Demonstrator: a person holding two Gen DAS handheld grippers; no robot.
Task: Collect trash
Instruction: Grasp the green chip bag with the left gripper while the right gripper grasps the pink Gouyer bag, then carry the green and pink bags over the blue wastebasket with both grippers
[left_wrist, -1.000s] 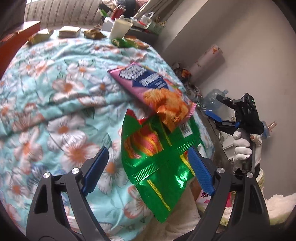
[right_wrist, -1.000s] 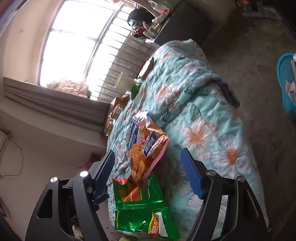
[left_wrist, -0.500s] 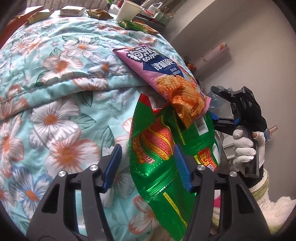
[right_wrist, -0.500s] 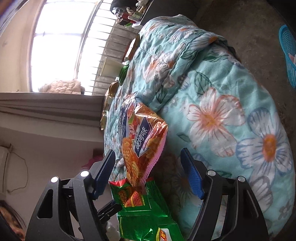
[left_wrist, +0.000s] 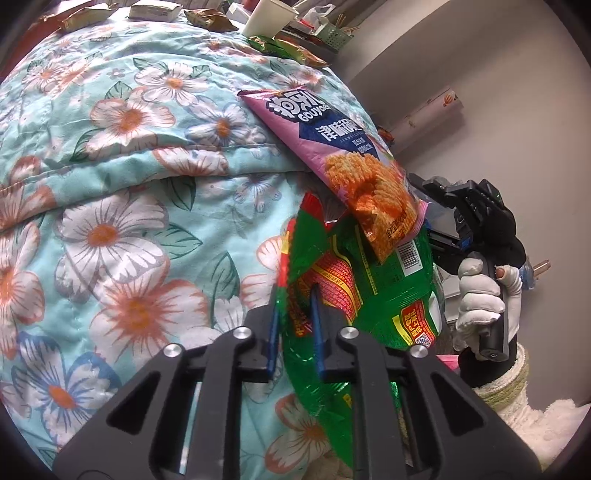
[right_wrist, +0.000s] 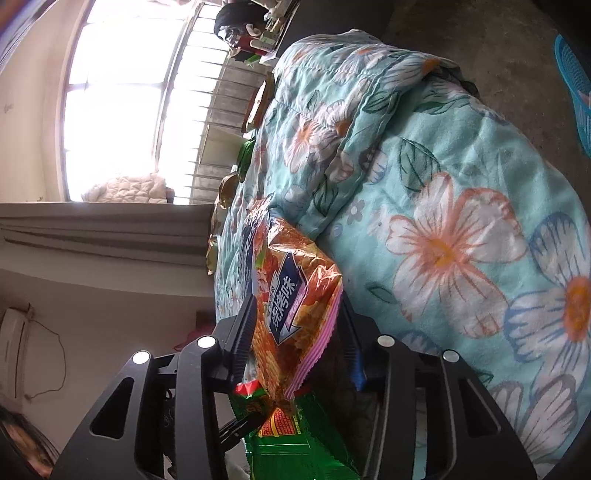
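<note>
Left wrist view: two snack bags lie at the edge of a bed under a floral quilt (left_wrist: 110, 192). One green bag (left_wrist: 373, 295) hangs over the quilt's edge; one pink bag (left_wrist: 332, 147) overlaps its upper end. The left gripper (left_wrist: 293, 325) has its jaws narrow, just closed, pinching the green bag's left edge between the blue pads. One paper cup (left_wrist: 264, 18) and several small wrappers, too blurred to count, sit at the quilt's far end. A gloved hand (left_wrist: 480, 299) holds the right gripper (left_wrist: 430, 225) just beside the pink bag.

Right wrist view: the right gripper (right_wrist: 299, 343) has its jaws partly closed, just narrowing, with the pink bag (right_wrist: 291, 295) between them. The left pad touches the bag; contact at the right pad cannot be told. The green bag (right_wrist: 295, 435) lies below. One blue basket (right_wrist: 576, 88) stands on the floor, well apart.
</note>
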